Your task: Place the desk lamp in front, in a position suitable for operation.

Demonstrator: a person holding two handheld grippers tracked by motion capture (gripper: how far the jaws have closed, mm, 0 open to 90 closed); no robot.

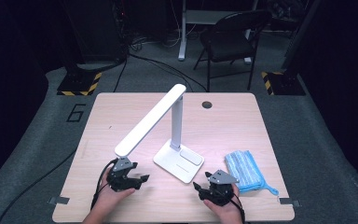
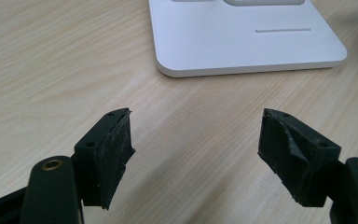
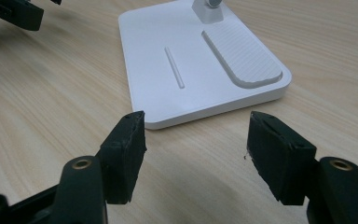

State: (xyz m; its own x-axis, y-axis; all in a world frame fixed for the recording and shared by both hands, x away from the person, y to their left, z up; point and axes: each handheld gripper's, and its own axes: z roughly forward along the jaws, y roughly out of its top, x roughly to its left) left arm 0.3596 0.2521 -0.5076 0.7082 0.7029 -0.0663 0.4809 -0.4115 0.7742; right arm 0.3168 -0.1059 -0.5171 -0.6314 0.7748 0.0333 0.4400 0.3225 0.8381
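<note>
Nearby, smooth white flat-based lamp (image 1: 177, 161), woodgrain table (image 1: 121, 112).

A desk lamp (image 1: 177, 161) stands on the middle of a table (image 1: 121, 109), its head reaching forward-left over the left gripper (image 1: 137, 182). The right gripper (image 1: 200, 189) lies near the lamp's base, a folded cloth (image 1: 244, 170) just to its right.

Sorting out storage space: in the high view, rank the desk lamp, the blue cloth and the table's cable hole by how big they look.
1. Desk lamp, by far the largest.
2. Blue cloth, folded, smaller than the lamp's base.
3. Cable hole, smallest; it lies farther from the camera, but the gap is clear.
</note>
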